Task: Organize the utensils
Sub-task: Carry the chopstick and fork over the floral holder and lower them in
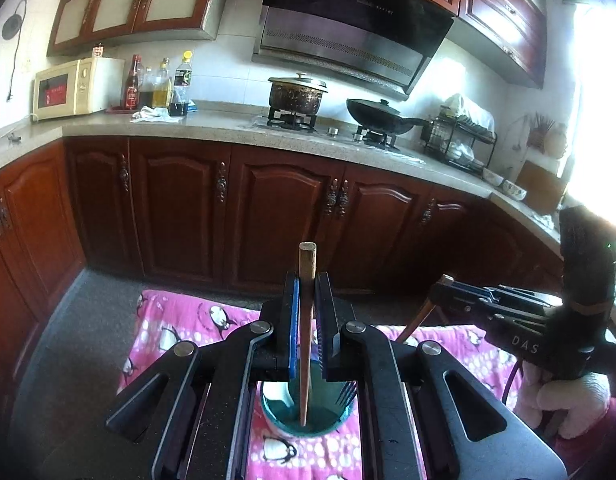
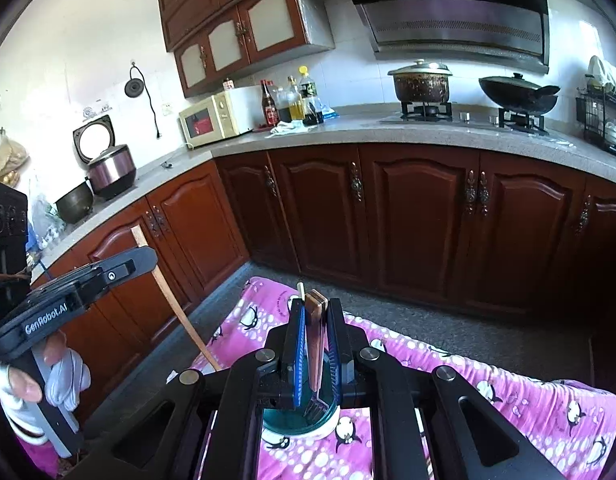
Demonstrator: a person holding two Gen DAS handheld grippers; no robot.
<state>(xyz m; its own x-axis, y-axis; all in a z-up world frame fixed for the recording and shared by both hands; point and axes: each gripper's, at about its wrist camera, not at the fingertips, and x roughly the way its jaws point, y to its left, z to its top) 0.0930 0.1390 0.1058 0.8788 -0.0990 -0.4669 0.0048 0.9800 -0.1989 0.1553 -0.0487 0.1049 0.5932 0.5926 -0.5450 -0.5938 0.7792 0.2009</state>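
The left gripper points down over a teal cup, its fingers closed on a round wooden stick that stands upright with its lower end inside the cup. A white spoon and a metal fork lean in the same cup. The cup sits on a pink penguin-print cloth. The right gripper also points down over the cup, fingers clamped on the fork's flat brown handle.

Left tongs clamp wooden stick upright w/ tip in teal cup
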